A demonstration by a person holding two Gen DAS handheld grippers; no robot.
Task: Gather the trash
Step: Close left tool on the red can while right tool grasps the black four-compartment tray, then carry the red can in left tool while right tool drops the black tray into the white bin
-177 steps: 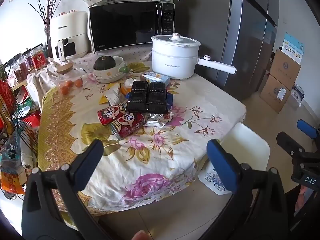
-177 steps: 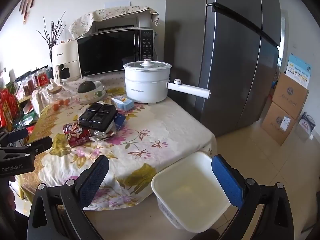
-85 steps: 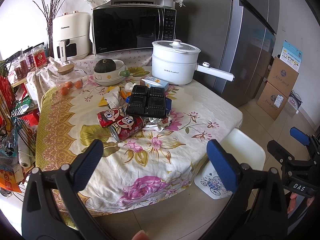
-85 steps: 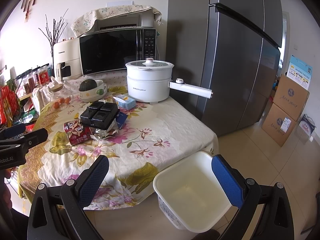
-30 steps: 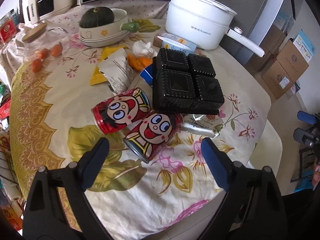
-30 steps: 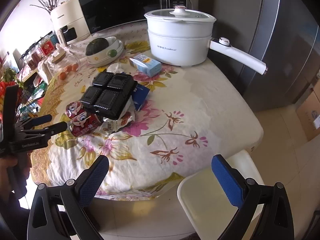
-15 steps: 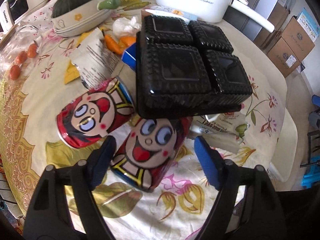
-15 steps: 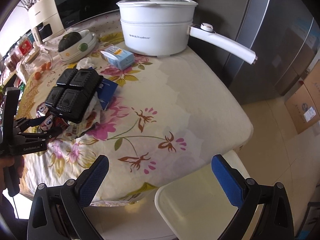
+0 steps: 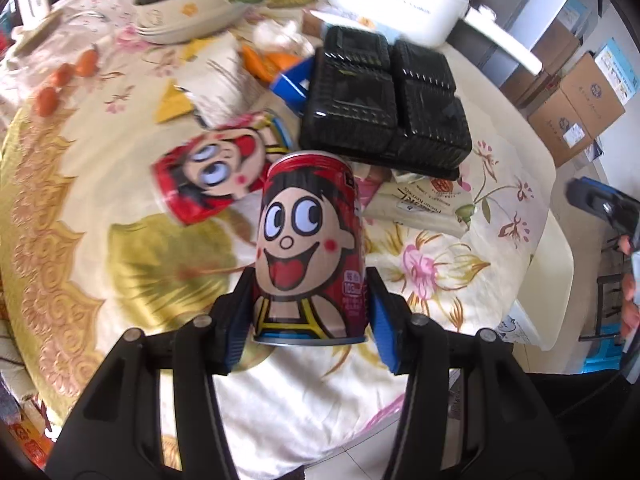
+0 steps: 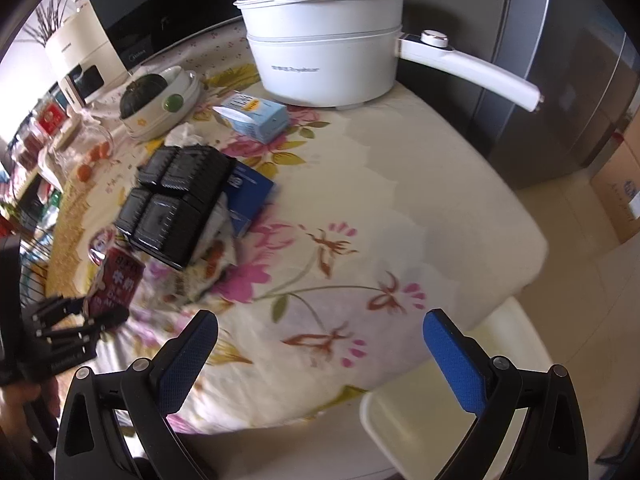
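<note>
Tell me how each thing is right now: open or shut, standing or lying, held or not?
Left gripper: jaws just closing, now clamped on the held can.
Held can: gripped at its lower end, top pointing away.
Second can: lying on its side.
Right gripper: jaws open, nothing between them.
Black tray: lid shut.
Pot: lid on.
Bin: open, looks empty.

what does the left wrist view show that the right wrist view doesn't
Only the left wrist view shows the cartoon face on the can gripped in the left tool, and the second can lying beside it. Only the right wrist view shows the whole white pot, the blue carton and the open right tool. Both show the black tray and the white bin.
</note>
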